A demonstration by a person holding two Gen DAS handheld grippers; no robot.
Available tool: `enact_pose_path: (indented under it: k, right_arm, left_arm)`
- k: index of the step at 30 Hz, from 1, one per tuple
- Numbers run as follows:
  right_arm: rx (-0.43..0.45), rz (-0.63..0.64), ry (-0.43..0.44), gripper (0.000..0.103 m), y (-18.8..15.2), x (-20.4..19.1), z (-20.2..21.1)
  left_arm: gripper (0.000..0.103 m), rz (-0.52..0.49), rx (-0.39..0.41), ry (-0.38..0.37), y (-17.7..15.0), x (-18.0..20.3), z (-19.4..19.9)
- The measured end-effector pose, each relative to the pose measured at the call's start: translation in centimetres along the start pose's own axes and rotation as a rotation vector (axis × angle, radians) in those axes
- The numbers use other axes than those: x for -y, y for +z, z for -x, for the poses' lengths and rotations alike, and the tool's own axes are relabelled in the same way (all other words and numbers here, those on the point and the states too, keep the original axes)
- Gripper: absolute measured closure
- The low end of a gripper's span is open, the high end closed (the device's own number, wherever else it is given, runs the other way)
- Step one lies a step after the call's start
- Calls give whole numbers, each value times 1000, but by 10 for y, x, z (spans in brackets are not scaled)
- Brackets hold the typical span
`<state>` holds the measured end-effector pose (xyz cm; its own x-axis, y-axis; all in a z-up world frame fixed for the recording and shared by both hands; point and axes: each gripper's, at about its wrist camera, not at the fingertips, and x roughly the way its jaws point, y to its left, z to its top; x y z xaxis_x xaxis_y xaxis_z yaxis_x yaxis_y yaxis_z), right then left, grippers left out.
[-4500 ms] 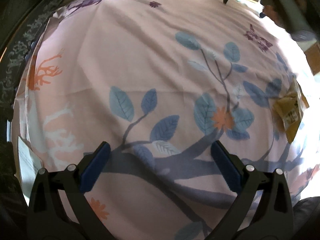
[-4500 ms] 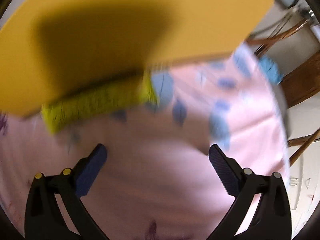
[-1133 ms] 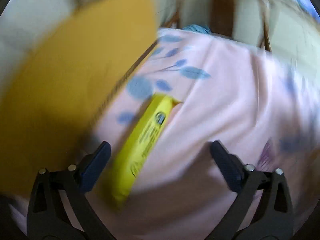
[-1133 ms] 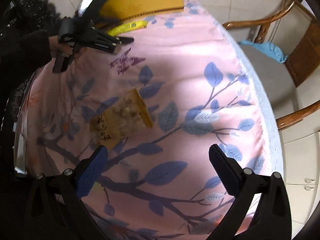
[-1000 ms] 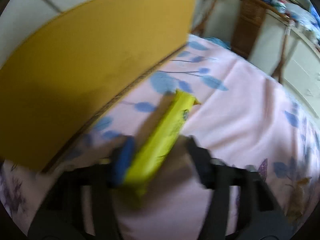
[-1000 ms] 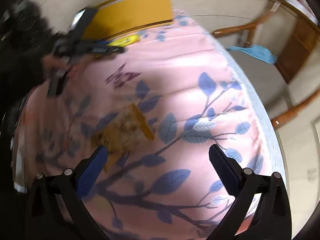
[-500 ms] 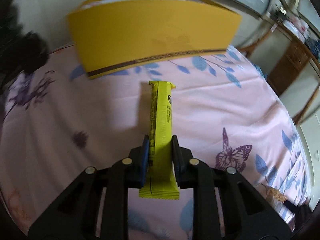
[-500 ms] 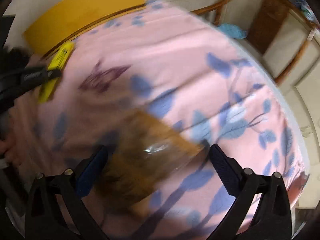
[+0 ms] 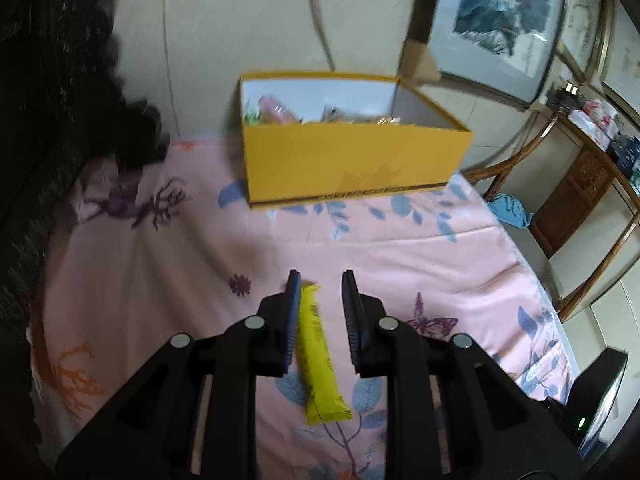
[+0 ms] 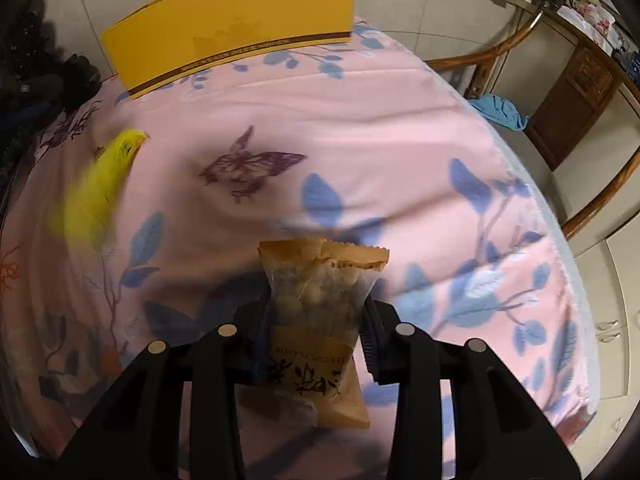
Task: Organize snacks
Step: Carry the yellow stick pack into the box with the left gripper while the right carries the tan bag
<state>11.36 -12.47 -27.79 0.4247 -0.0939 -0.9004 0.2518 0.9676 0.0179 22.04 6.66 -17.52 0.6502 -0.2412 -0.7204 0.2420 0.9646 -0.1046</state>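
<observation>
We had lifted the yellow bar (image 9: 318,354) off the cloth (image 9: 400,248), our left gripper (image 9: 320,292) clamped on it. Our right gripper (image 10: 316,312) had just closed on the brown packet (image 10: 316,320), which lay on the cloth. Both snacks seemed ready for the box (image 9: 348,164) at the far edge.

Bare pink tablecloth (image 9: 360,240) runs open from the frame's centre up to the yellow box (image 9: 348,168), upper centre in the left wrist view. The box top is open, with packets inside. A dark mass (image 9: 48,120) fills the left edge, just beside the box. Wooden chairs (image 9: 580,272) close off the table's right edge. Cloth at lower left is bare.
</observation>
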Motion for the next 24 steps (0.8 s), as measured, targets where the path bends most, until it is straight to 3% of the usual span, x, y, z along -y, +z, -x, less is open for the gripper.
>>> enact_pose_path:
  k: [3,5,8,10,11,12,14,18,22,23,24]
  right_arm:
    - [72,98,-28,66,3,-1,17]
    - [90,134,31,66,8,-2,29]
    - [111,183,40,66,11,-1,39]
    - [116,205,45,66,12,0,41]
    - [114,195,67,66,13,3,42]
    - [112,184,87,66,15,6,44]
    - [117,189,94,66,17,10,50]
    - [129,197,126,66,21,16,59]
    - [168,217,113,66,30,20,67]
    - [173,215,112,66,32,21,69]
    - [179,216,112,66,35,22,71]
  left_arm:
    - [82,10,9,-61,-1,5,5]
    - [82,-1,-6,-42,-5,11,-1]
    - [82,-6,-44,-1,-16,8,-11]
    - [57,-8,-55,41,-25,6,-15]
    - [32,-38,-60,63,-32,7,-18]
    - [25,-70,-61,94,-37,9,-19]
    - [25,-150,-79,135,-48,15,-25]
    - [12,-163,-150,158,-62,23,-46]
    - [15,-145,-211,153,-76,28,-70]
    - [39,-95,-247,133,-80,25,-79]
    - [55,-57,-256,113,-81,23,-80]
